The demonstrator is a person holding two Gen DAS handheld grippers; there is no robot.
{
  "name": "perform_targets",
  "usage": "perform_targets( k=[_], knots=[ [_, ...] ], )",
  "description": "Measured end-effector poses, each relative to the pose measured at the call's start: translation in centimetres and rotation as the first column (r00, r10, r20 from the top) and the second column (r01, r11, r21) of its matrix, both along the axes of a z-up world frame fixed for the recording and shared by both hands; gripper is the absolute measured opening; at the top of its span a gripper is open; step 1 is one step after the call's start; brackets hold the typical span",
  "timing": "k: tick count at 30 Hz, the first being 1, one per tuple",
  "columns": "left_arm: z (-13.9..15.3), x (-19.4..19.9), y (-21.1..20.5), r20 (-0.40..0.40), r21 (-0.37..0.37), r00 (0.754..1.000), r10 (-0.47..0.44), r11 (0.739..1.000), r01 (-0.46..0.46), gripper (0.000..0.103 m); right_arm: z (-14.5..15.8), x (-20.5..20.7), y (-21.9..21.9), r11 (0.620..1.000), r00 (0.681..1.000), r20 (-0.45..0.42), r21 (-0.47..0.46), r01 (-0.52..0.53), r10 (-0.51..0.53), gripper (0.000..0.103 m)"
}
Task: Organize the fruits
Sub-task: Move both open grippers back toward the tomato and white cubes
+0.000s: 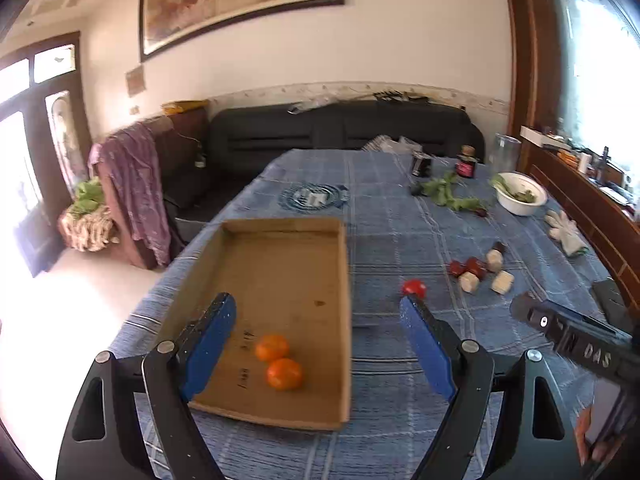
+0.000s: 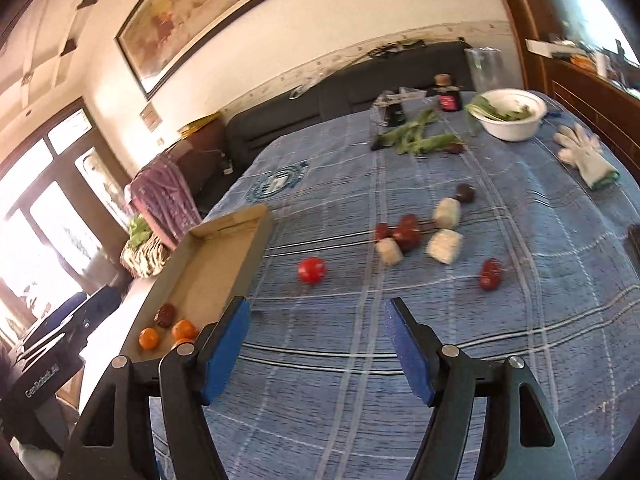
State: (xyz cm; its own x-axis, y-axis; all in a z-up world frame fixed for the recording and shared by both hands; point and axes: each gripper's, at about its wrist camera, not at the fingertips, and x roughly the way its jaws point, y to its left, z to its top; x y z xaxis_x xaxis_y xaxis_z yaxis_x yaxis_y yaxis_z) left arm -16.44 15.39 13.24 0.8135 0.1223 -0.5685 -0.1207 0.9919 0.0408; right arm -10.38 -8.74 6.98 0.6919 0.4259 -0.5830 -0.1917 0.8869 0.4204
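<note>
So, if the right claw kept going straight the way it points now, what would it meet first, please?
Most likely the bare blue tablecloth just ahead, since the open, empty right claw tilts down at it. The red tomato lies slightly further on and a little left of its line, though depth is hard to judge.

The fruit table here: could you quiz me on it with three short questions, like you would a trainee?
1. True or false: the cardboard box already has oranges in it.
2. Which lies nearest the box on the cloth? A) red tomato B) white bowl C) white glove
3. Fill in: neither the left tool nor the right tool holds ____.

Key: 1 true; 2 A; 3 anything, both stand open.
</note>
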Motion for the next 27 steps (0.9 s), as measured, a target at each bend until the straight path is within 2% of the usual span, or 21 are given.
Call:
perform_targets(
  k=[5,10,15,19,24,27],
  knots=[
    [-1.5,1.0,-0.9,-0.043,-0.057,0.998,-0.046,0.997,0.044,0.084,-1.1,0.8,-5.3,0.991,0.992,-0.045,-0.072,0.116,-0.119,0.074],
    [-3.4,2.7,-2.9,-0.094,-0.103,0.988,-0.124,0.988,0.115,0.083,-1.9,2.9,-8.4,0.983,0.982,-0.100,-0.110,0.149,-0.160,0.074],
    [-5.1,4.3,-4.5,-0.135,-0.118,0.976,-0.172,0.981,0.156,0.083,-2.6,7.5,-7.9,0.987,0.980,-0.156,-0.118,0.108,-0.126,0.074],
    [-6.0,5.7,-5.3,-0.151,-0.133,0.971,-0.186,0.977,0.166,0.083,-2.9,10.7,-6.3,0.987,0.986,-0.124,-0.128,0.094,-0.110,0.074],
    [-7.3,7.4,-5.5,-0.179,-0.141,0.967,-0.181,0.978,0.157,0.083,-3.9,11.9,-5.6,0.989,0.993,-0.070,-0.122,0.089,-0.098,0.074],
    [-8.3,8.5,-5.3,-0.191,-0.171,0.964,-0.183,0.974,0.151,0.083,-5.1,12.1,-6.0,0.993,0.991,-0.101,-0.088,0.074,-0.083,0.074]
  ],
)
